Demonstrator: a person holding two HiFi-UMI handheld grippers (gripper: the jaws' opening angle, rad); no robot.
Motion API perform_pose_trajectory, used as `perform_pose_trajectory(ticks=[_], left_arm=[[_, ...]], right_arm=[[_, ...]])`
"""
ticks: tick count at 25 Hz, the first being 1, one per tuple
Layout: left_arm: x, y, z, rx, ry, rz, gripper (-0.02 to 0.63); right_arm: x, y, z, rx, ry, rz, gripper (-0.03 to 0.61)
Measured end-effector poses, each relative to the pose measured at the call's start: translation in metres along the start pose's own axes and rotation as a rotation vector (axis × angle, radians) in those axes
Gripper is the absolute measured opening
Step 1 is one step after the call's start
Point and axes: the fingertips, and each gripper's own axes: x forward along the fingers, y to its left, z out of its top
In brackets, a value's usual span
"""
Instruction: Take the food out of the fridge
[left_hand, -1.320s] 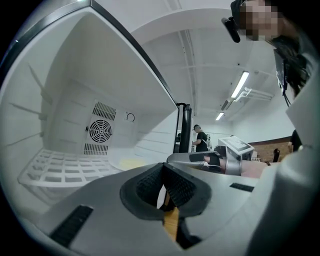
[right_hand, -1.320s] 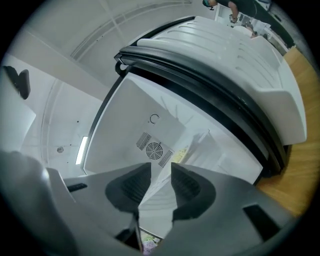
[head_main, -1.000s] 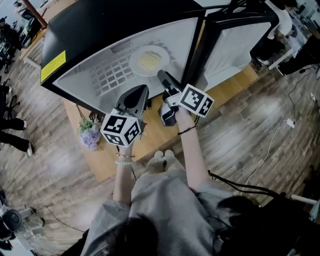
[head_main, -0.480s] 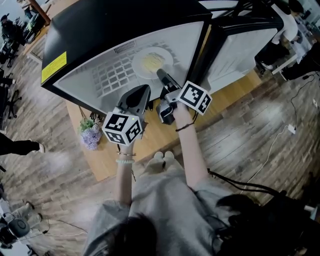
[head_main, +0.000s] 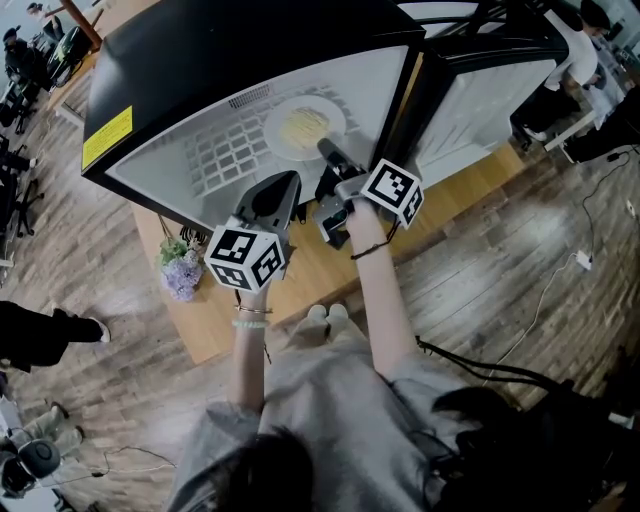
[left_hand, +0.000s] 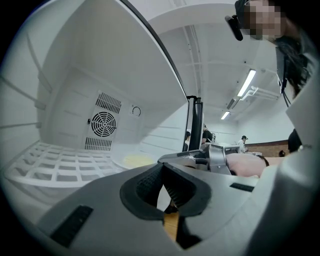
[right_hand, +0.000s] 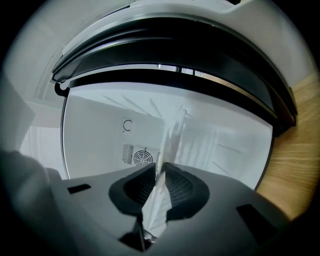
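Subject: round white plate carrying a pale yellow portion of food. It lies on the white grid shelf inside the open black fridge with a white interior, in the right half of that shelf. The round fan grille on the back wall stands to its left in the left gripper view.

Right hand-held gripper: it reaches into the fridge from the front, its tips at the near right rim of the plate. In the right gripper view the plate shows edge-on as a thin white blade running up between the two ribbed pads. The jaws have just been closing and now stand narrow, pressed on the rim from both sides. The plate extends beyond the hand-held gripper towards the back wall.

Left hand-held gripper: it is level with the front edge of the shelf, left of the right one and apart from the plate. In its own view the hand-held gripper has its jaws together with nothing between them; the plate lies ahead of it and slightly left.
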Motion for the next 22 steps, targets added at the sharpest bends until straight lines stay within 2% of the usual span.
perform_pose_trajectory(ticks=[12,22], left_arm=[[0.000,0.000,0.005,0.001,-0.011,-0.006,0.008],[-0.006,-0.008,0.016,0.018,-0.035,-0.016,0.008]], right_arm=[[0.000,-0.003,0.002,0.153,-0.040,0.009,0.038],[-0.013,0.009,-0.001,0.194,-0.045,0.045,0.040]])
